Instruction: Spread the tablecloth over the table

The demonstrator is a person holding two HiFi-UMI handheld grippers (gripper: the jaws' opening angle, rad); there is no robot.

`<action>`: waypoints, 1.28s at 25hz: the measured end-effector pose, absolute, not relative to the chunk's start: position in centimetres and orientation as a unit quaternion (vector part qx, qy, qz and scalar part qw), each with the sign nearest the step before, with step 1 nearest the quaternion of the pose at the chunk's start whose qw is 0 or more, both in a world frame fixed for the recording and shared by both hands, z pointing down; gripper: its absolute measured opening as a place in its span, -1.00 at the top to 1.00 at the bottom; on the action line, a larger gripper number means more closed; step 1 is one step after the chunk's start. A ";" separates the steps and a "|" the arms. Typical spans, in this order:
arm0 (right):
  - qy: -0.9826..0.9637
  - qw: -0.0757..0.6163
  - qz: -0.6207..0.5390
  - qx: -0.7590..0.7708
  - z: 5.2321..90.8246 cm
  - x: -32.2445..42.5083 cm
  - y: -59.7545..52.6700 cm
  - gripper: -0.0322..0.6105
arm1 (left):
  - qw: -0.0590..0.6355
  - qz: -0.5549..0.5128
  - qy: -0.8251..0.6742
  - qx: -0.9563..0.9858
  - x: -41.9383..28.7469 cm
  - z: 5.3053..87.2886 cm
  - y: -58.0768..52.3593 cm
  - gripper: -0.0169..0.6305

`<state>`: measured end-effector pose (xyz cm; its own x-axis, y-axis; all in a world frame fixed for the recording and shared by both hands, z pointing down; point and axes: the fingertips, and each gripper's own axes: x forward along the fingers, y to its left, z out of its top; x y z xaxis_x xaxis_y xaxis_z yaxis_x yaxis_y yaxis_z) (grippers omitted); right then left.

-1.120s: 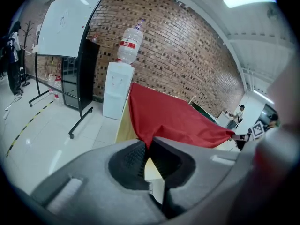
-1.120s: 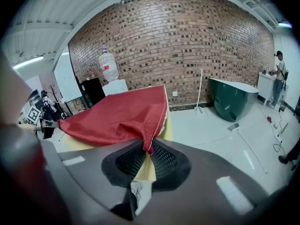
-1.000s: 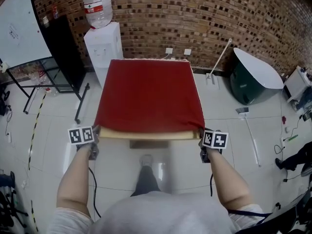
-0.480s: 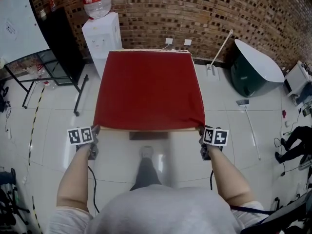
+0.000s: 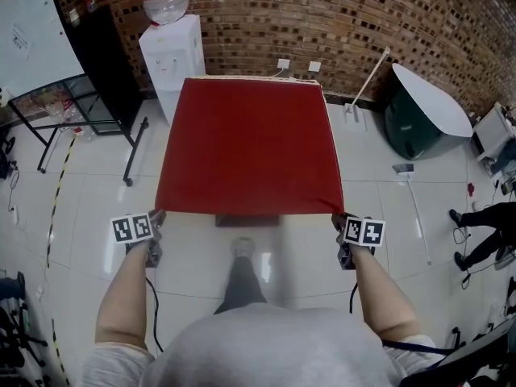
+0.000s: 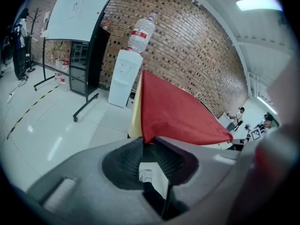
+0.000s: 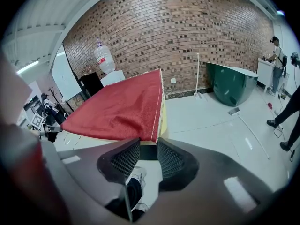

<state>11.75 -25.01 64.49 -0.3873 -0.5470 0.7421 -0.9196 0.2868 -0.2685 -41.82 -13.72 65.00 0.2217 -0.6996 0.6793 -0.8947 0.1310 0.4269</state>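
The near hem of the red fabric tablecloth [image 5: 250,143] now hangs over the pale table's [image 6: 135,118] front edge, which suggests the spread is nearly complete, as the jaws of the grey left gripper [image 5: 156,221] and right gripper [image 5: 339,226] are opening around its corners.

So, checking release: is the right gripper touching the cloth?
Cannot tell. Right gripper view: the gripper has jaws opening, cloth corner at their tips, contact unclear.

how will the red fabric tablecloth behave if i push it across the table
Probably floppy: the red fabric tablecloth folds over the edge of the cream table and its near hem hangs down. Likely light for its size, as it lies thin and flat with soft wrinkles. Pushed, it would probably bunch up rather than slide whole.
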 end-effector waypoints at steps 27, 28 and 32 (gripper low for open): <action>-0.927 0.178 0.267 0.196 44.8 -2.2 -1.4 0.90 | 0.330 -0.077 -0.381 0.860 -16.4 38.6 0.3 0.94; -0.928 0.176 0.270 0.189 44.8 -2.4 -0.5 0.90 | 0.327 -0.074 -0.372 0.865 -15.6 38.5 1.1 0.94; -0.927 0.172 0.288 0.166 45.6 -3.5 4.2 0.90 | 0.307 -0.037 -0.360 0.880 -13.4 39.5 4.4 0.94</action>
